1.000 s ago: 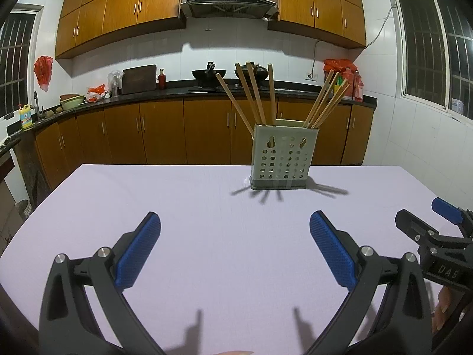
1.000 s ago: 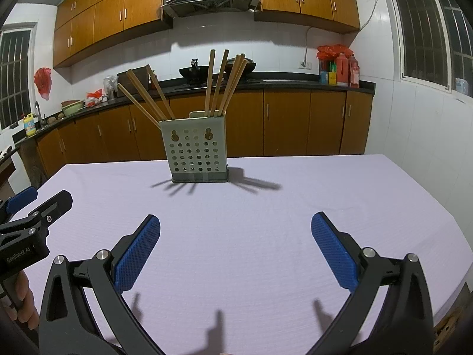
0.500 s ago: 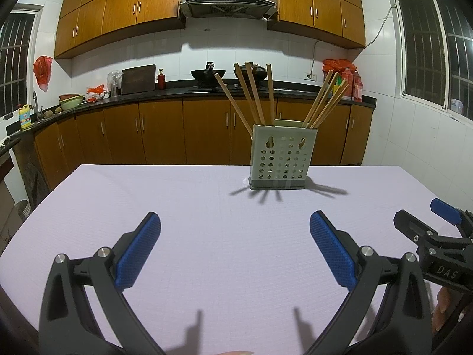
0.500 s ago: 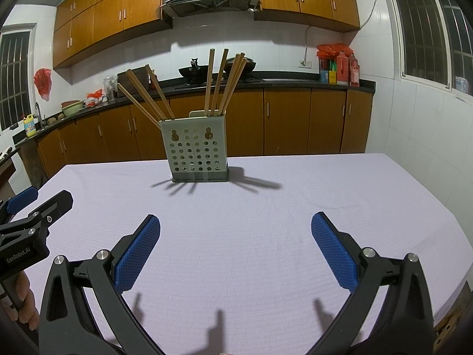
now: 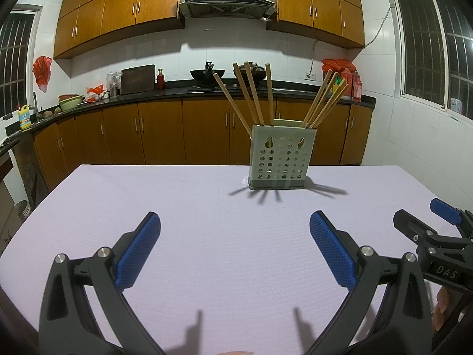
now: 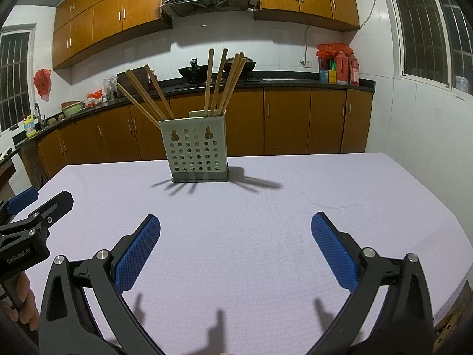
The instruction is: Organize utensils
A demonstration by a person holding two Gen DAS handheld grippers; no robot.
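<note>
Left gripper point(image 5: 235, 227) fingers wide apart, nothing between them, low over the table point(image 5: 207, 251). Right gripper point(image 6: 235, 229) likewise wide and holding nothing. Holder point(image 5: 280, 159) upright on the far middle of the table, well apart from both grippers. Chopsticks point(image 5: 251, 94) lean in two bunches, one at each end of the holder.

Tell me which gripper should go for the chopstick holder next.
Neither clearly, perhaps left: both the left gripper and right gripper are open and empty, short of the holder, which sits slightly nearer centre in the left view.
</note>
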